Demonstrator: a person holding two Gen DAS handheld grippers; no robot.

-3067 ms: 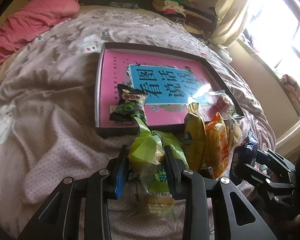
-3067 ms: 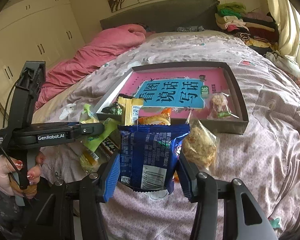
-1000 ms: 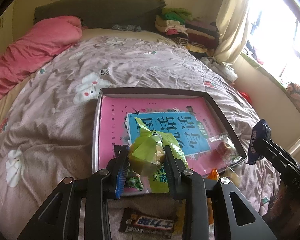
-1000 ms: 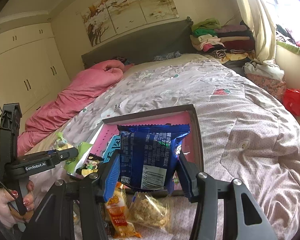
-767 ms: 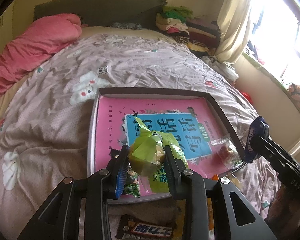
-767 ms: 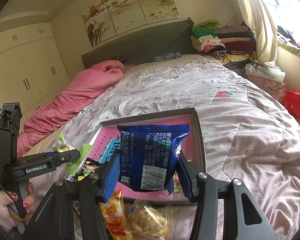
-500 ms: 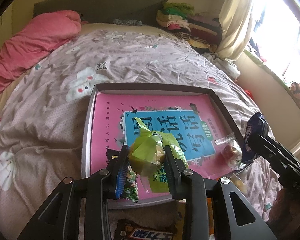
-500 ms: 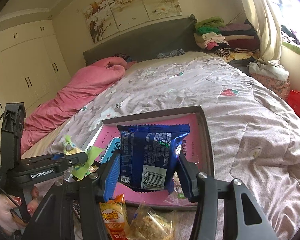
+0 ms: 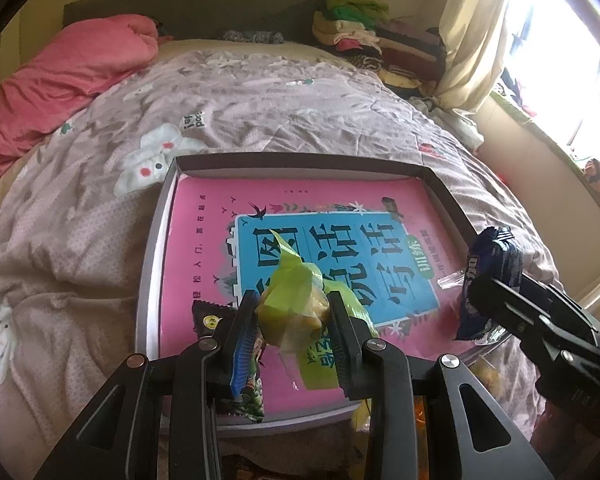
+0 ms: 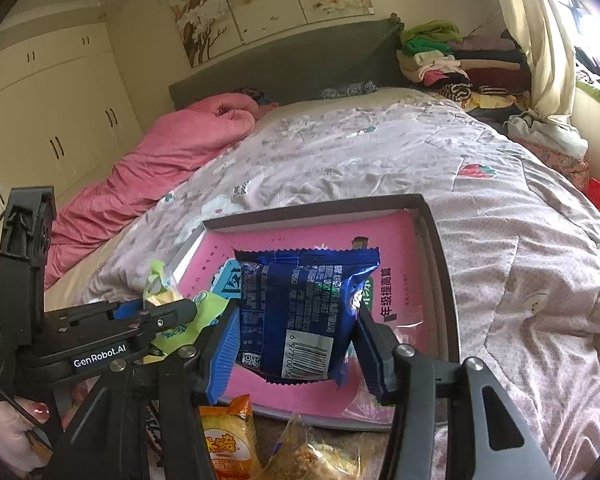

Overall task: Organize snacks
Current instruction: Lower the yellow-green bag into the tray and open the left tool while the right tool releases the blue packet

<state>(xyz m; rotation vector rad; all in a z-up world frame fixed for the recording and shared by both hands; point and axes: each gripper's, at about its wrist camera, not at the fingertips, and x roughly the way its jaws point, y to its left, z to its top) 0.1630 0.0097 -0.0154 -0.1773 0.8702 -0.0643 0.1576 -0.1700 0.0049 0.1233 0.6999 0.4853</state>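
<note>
A shallow grey box (image 9: 156, 240) lies on the bed's patterned quilt (image 9: 80, 216), with a pink book (image 9: 204, 240) lying flat inside it; all positions below are given relative to this box. The left gripper (image 9: 292, 316) hangs above the near part of the box, its jaws clamped on a green snack packet (image 9: 288, 300), which is lifted clear of the book. A dark snack packet (image 9: 204, 316) lies inside the box at its near left corner, partly hidden behind the left gripper. The right gripper (image 10: 296, 344) is held over the near right part of the box, its jaws pressed against both sides of a blue snack packet (image 10: 300, 312), which stands upright with its barcode facing the camera. A clear wrapper (image 9: 452, 280) lies inside the box against its right wall. Outside the box, just in front of its near wall, an orange snack packet (image 10: 228, 444) and a clear bag with a crumbly cake (image 10: 320, 460) rest on the quilt. A person's hand (image 10: 16, 432) grips the left gripper's handle, left of the box. A pink duvet (image 10: 160, 160) lies well beyond the box, toward the headboard.
</note>
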